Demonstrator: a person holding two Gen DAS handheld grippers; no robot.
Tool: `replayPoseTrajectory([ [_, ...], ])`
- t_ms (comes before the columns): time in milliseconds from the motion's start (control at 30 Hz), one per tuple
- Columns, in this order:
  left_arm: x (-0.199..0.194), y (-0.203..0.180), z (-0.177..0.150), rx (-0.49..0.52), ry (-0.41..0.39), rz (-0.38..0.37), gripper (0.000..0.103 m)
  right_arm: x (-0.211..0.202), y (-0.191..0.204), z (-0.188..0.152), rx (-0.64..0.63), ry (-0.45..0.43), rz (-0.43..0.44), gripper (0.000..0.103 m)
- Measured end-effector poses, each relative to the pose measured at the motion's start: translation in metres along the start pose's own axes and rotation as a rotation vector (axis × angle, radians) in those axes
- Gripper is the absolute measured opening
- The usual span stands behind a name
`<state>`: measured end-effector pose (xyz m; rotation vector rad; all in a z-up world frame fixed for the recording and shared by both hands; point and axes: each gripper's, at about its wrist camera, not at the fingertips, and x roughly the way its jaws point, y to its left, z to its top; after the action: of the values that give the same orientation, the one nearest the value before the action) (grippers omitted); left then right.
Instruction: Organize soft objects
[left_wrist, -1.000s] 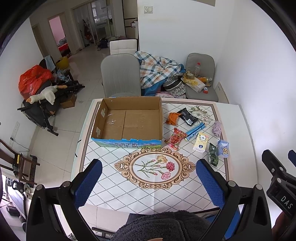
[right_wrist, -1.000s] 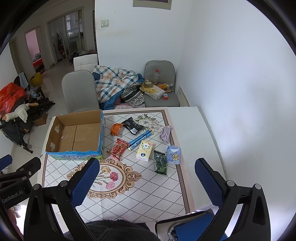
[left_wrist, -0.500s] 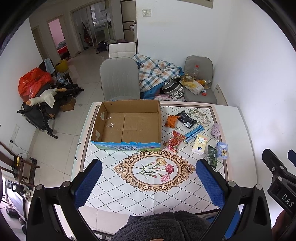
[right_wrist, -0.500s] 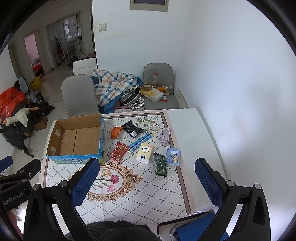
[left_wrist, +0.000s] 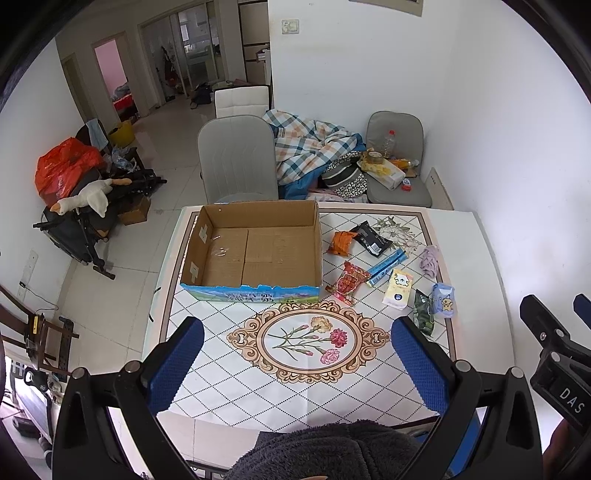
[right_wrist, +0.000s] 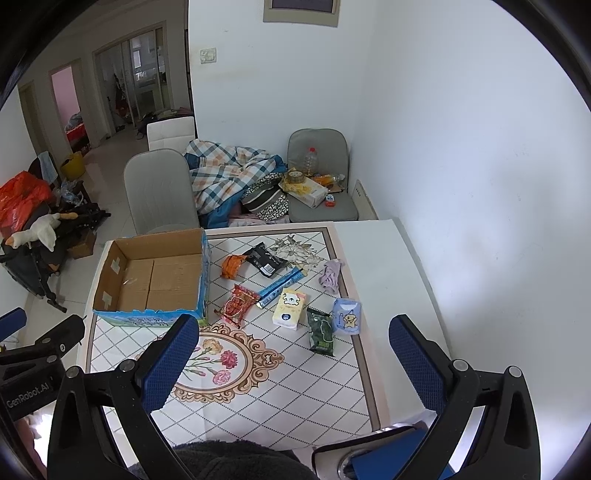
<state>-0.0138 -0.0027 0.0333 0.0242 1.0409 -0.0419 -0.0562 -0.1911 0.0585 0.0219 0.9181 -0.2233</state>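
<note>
Blue-padded, the left tongs (left_wrist: 297, 360) hang spread wide above the near edge of the desk (left_wrist: 295, 391), with nothing between the fingers. The right tongs (right_wrist: 293, 363) are likewise spread apart and empty, raised over the desk's near right part. Each pair shows at the edge of the other's view, so they sit side by side and apart.

Below them the desk carries a tiled cloth with a flower medallion (left_wrist: 308, 341) near its front. Farther back on the left stands an open cardboard box (left_wrist: 253, 249), its inside bare as far as can be seen.

To the right of the box the soft things lie loose on the cloth, none touching the tongs: an orange packet (right_wrist: 232, 266) and a black packet (right_wrist: 266, 259) at the back, a red snack packet (right_wrist: 238, 304) just beside the box's corner, a long blue stick pack (right_wrist: 282, 288), a yellow tissue pack (right_wrist: 290, 308), a dark green packet (right_wrist: 320, 331), a pale blue tissue pack (right_wrist: 346, 316) touching or almost touching the green one, and a small lilac cloth (right_wrist: 330, 275) near the cloth's right border.

Beyond the desk stand two grey chairs (left_wrist: 236, 158); a plaid blanket (left_wrist: 310, 147) is heaped between them.
</note>
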Motion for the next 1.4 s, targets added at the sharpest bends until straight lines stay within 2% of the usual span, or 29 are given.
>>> replayPoseTrajectory([
  [733, -0.003, 0.009, 0.002, -0.006, -0.017, 0.007, 0.103, 0.003, 0.005, 0.004, 0.0, -0.004, 0.005, 0.103],
  [1033, 0.009, 0.008, 0.008, -0.004, -0.01, -0.001, 0.103, 0.006, 0.007, 0.009, 0.007, 0.004, 0.007, 0.103],
  [1200, 0.046, -0.002, 0.032, 0.034, -0.022, 0.007, 0.103, 0.039, -0.016, 0.015, 0.067, 0.072, 0.005, 0.103],
  [1400, 0.137, -0.038, 0.062, 0.138, 0.096, -0.036, 0.103, 0.124, -0.075, 0.018, 0.161, 0.225, -0.027, 0.103],
])
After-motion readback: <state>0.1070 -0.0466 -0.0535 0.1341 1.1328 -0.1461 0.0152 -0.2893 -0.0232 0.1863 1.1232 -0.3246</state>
